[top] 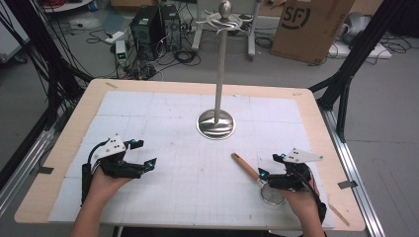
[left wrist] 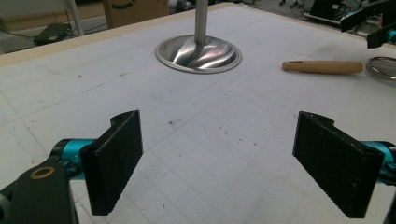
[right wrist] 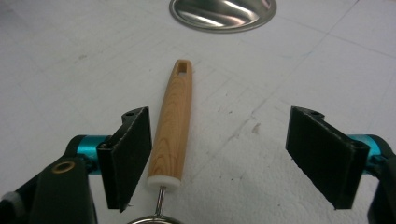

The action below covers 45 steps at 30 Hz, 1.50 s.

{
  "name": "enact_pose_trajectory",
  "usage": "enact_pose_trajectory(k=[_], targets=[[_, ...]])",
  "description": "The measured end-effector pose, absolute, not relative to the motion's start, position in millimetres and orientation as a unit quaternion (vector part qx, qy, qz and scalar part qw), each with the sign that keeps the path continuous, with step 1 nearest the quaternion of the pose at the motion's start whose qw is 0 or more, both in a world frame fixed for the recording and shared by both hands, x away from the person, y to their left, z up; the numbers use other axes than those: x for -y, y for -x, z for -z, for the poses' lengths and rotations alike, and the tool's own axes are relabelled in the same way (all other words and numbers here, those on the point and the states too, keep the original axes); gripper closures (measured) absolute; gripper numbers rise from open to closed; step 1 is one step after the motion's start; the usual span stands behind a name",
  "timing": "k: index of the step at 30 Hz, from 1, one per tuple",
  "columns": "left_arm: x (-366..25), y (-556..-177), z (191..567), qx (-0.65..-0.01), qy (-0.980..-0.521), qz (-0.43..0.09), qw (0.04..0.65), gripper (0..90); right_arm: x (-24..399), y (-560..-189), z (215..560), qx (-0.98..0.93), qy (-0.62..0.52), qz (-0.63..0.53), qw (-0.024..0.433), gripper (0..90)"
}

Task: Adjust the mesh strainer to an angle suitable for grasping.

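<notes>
Left hand-held gripper (top: 146,153) low, jaws wide apart, right hand-held gripper (top: 271,165) low, jaws apart

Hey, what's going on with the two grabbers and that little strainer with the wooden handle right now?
Left gripper open, nothing between jaws. Right gripper open around strainer's wooden handle, not gripping. Strainer flat on table. Metal stand farther back, path clear.

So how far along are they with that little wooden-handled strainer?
Nothing looks done yet: the strainer lies flat on the table, away from the metal stand. In hand: the right gripper has its open jaws either side of the wooden handle, not squeezing. The left gripper is open. Gripping and lifting remain.
</notes>
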State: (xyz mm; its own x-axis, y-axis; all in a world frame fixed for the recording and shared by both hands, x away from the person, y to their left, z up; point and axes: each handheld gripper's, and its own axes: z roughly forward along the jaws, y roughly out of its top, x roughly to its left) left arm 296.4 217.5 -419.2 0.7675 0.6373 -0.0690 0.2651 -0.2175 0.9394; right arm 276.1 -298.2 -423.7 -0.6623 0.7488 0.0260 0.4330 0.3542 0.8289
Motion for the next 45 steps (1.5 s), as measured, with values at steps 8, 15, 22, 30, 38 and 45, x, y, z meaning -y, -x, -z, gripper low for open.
enact_pose_trajectory(k=[8, 15, 22, 30, 38, 45], targets=[[-217.7, -296.8, 419.3, -0.296, -0.762, -0.169, 0.550, 16.6, 286.8, -275.8, 426.5, -0.833, -0.342, -0.409, 0.149, 37.2], [-218.3, -296.8, 419.4, -0.297, -0.763, -0.169, 0.549, 16.6, 276.2, -276.5, 431.4, -0.860, -0.323, -0.375, 0.128, 48.9], [-217.7, -296.9, 419.8, -0.295, -0.765, -0.168, 0.547, 16.7, 275.9, -277.6, 436.6, -0.869, -0.324, -0.352, 0.122, 56.1], [-217.8, -297.0, 419.7, -0.296, -0.765, -0.168, 0.546, 16.7, 272.1, -276.4, 437.6, -0.876, -0.320, -0.340, 0.120, 63.5], [-217.3, -296.8, 420.0, -0.298, -0.766, -0.170, 0.544, 16.9, 272.1, -276.4, 437.5, -0.876, -0.321, -0.339, 0.124, 64.9], [-217.2, -297.1, 420.1, -0.298, -0.766, -0.169, 0.545, 16.9, 270.9, -275.6, 435.6, -0.880, -0.308, -0.340, 0.124, 67.4]])
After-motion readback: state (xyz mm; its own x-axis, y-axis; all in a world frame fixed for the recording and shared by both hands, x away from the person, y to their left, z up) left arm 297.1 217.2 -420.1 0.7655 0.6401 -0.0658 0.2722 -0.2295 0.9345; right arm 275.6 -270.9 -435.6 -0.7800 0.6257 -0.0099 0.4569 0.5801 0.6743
